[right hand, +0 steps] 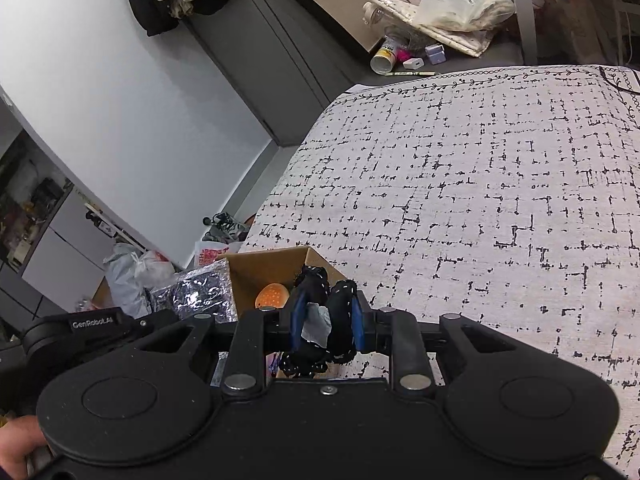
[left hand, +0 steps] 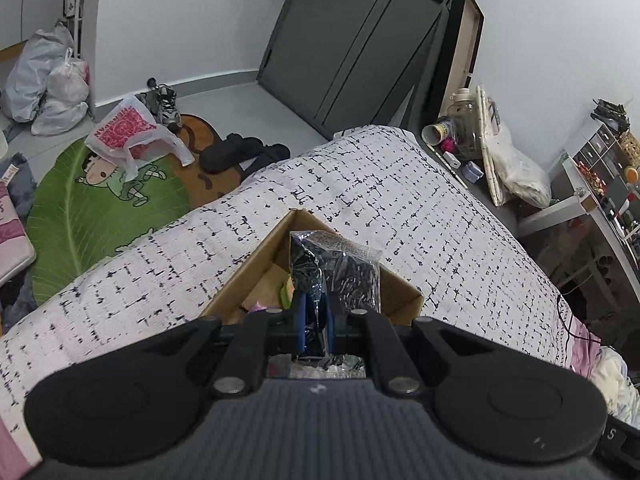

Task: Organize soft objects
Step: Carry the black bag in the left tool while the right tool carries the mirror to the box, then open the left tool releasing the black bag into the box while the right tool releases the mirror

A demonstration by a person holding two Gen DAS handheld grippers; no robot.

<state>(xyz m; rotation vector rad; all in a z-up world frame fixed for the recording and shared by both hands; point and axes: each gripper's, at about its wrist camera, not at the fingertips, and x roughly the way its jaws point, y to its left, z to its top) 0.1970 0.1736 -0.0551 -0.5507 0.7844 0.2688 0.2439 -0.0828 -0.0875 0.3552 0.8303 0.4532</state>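
Note:
An open cardboard box stands on the bed's white, black-flecked cover. My left gripper is shut on a clear plastic packet of dark fabric, held over the box. My right gripper is shut on a black, white-dotted soft item with a grey tag, at the right edge of the same box. An orange dotted toy lies inside the box. In the right wrist view the left gripper's packet shows at the left of the box.
On the floor lie a green cartoon rug, a red-and-white plastic bag, shoes and black slippers. A bedside table holds bottles and a bag. A dark door stands behind. The bed cover stretches right.

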